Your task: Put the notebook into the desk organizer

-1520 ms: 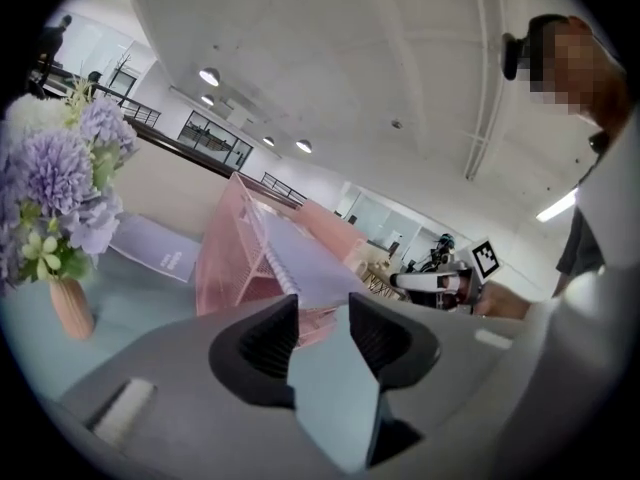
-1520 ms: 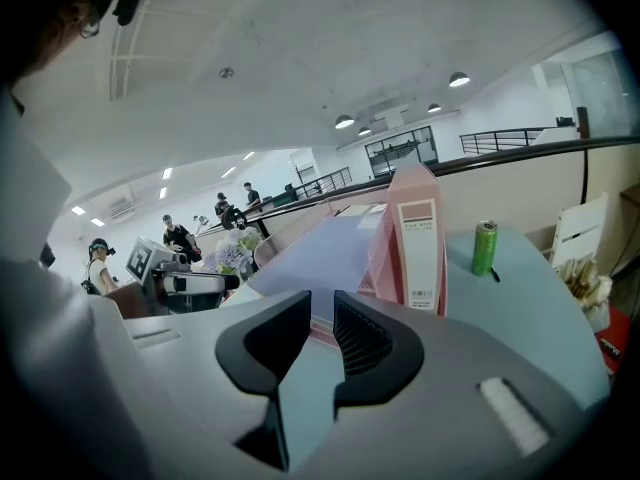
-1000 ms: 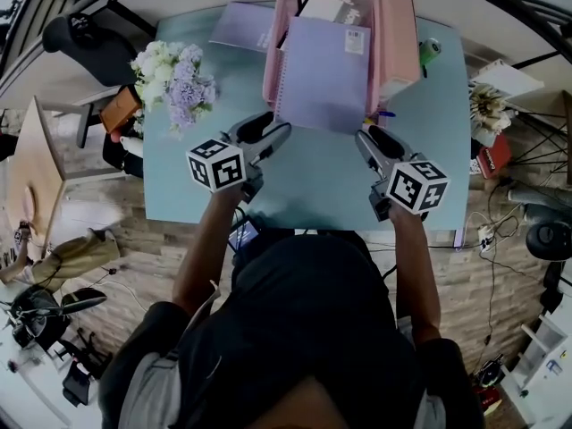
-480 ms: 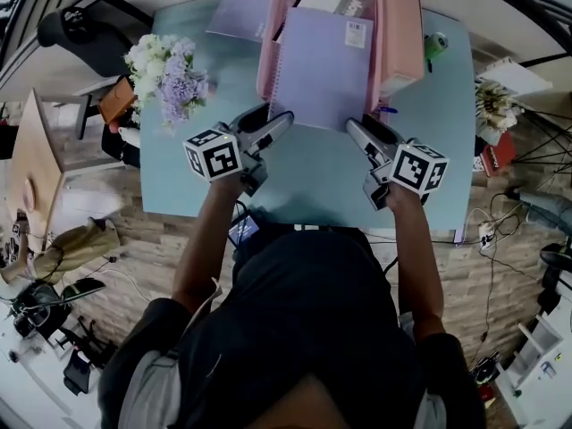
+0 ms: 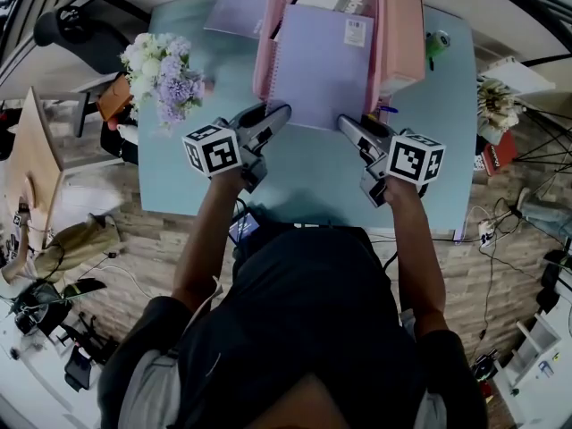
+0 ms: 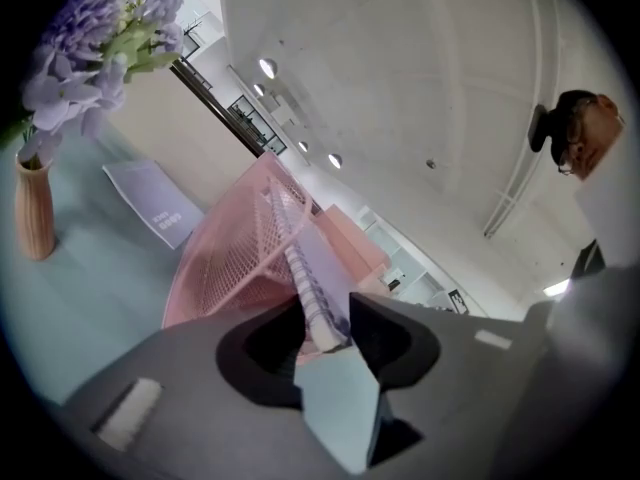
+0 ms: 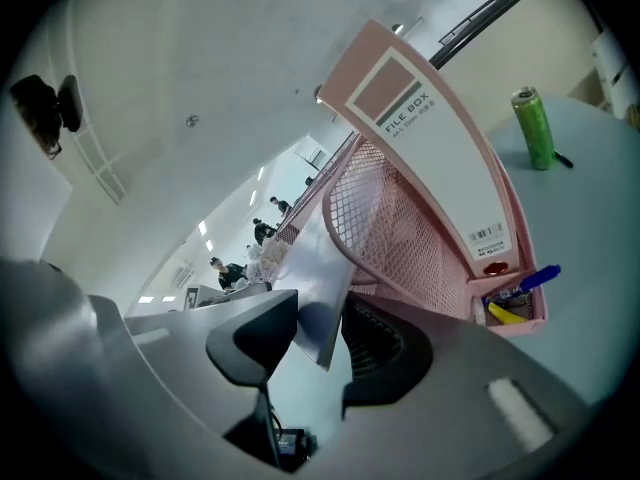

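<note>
- Both forearms reach forward over the near edge of the desk (image 5: 313,181). The left forearm (image 5: 201,239) and right forearm (image 5: 416,248) run roughly parallel.
- The left tongs (image 5: 275,113) and the right tongs (image 5: 347,123) point away from the person and a little downward, angled in towards each other. Their marker cubes (image 5: 214,150) sit nearest the camera.
- The notebook (image 5: 322,61), with a lavender cover, spans the gap between the two tongs. Its far part leans inside the pink mesh desk organizer (image 5: 264,61), and its near edge juts out towards the person.
- The left tongs have just been closing. Their jaws now stand narrow and press on the notebook's spiral-bound edge at its near left corner.
- The right tongs have also just been closing. They stand a little wider, with the near right corner of the cover pinched between them.
- Straight beyond both tongs, a white booklet (image 5: 326,3) stands in the organizer behind the notebook.
- Just beyond the right tongs, on their outer side, a pink file box (image 7: 430,138) stands against the organizer. Pens (image 7: 520,293) sit in a small pocket at its foot.
- A green can (image 7: 533,128) stands further out on that side.
- Beyond the left tongs, on their outer side, a vase of flowers (image 5: 161,79) stands.
- A second lavender notebook (image 5: 234,12) lies flat, further away on the desk.
</note>
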